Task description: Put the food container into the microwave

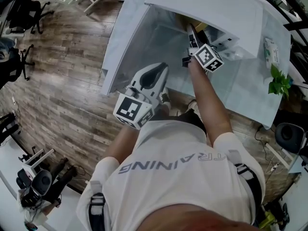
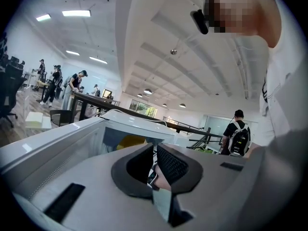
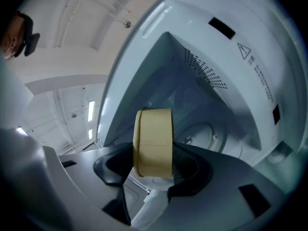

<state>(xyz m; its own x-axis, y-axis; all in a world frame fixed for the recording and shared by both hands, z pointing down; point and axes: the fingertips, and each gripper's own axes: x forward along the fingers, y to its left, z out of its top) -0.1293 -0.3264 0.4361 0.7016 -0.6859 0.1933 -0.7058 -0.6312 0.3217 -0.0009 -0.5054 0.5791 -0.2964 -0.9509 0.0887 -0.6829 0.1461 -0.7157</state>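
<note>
Found right gripper [image 3: 154, 150] jaws clamped on the cream food container [image 3: 153, 138], held on edge at the open microwave [image 3: 226, 66] mouth, left gripper [image 2: 154, 155] jaws closed, empty; judged liable to slip or clip the cavity wall, given tilted, narrow grip.

My right hand-held gripper [image 3: 154, 167] is pale grey with black pads, and the food container [image 3: 153, 141] is a dull cream-yellow. The microwave [image 3: 231, 57] is white outside and cool grey-blue inside. My left hand-held gripper [image 1: 159, 73] is white, and its cube [image 1: 132, 110] carries black-and-white square markers. The floor [image 1: 62, 81] is brown wood grain.
</note>
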